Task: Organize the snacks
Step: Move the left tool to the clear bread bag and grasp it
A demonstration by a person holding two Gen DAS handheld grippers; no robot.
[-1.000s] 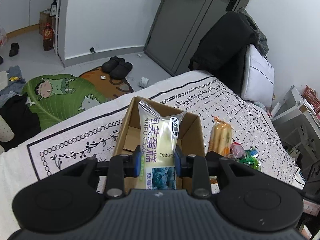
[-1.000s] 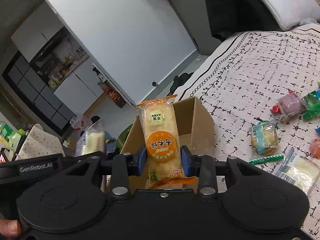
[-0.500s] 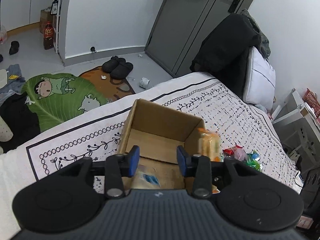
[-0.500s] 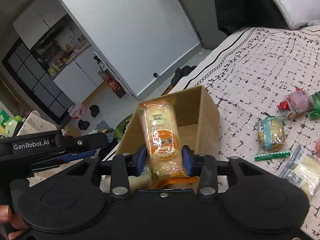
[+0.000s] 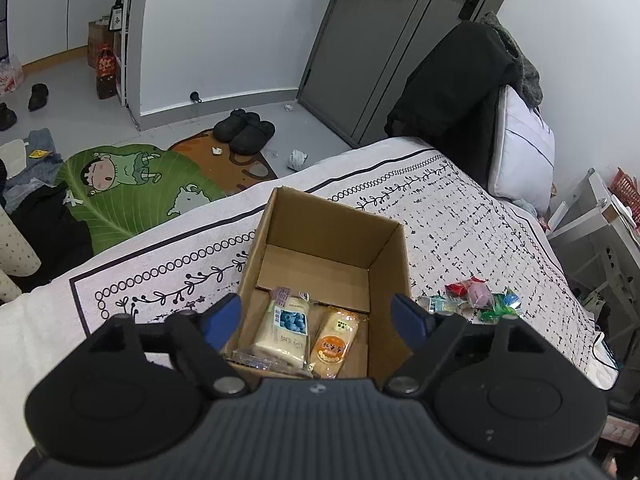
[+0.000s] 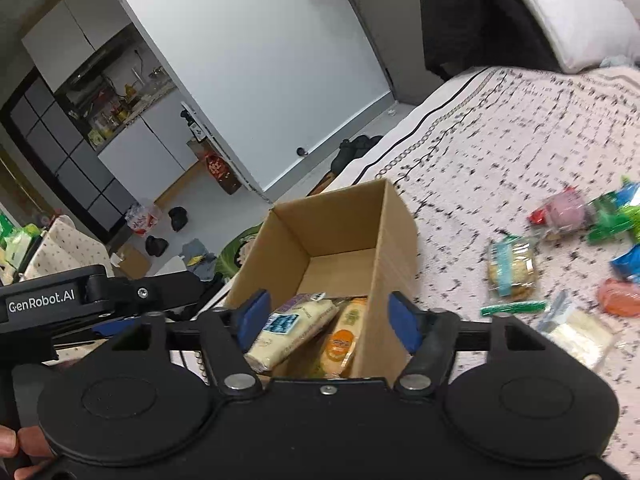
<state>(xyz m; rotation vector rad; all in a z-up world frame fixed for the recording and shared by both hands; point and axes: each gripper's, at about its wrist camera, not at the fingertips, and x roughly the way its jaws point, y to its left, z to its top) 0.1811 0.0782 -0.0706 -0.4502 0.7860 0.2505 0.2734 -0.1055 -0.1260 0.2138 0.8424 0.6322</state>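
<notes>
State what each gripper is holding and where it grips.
Nothing is held. The left gripper and right gripper are opening over the cardboard box, with nothing between their pads.

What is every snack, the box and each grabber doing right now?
Cardboard box: open-topped, on the bed.
Blueberry cake packet: lying inside the box.
Orange rice cracker packet: lying beside it.
Left gripper: opening, holding nothing.
Right gripper: opening, holding nothing.
Loose snacks: scattered on the bedspread.

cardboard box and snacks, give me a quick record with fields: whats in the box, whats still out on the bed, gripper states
box: cardboard box, open top, on the bedspread
in box: blueberry cake packet; orange-label snack packet, side by side
still out: loose snacks, beside the box
left gripper: jaws opening, holding nothing
right gripper: jaws opening, holding nothing
</notes>
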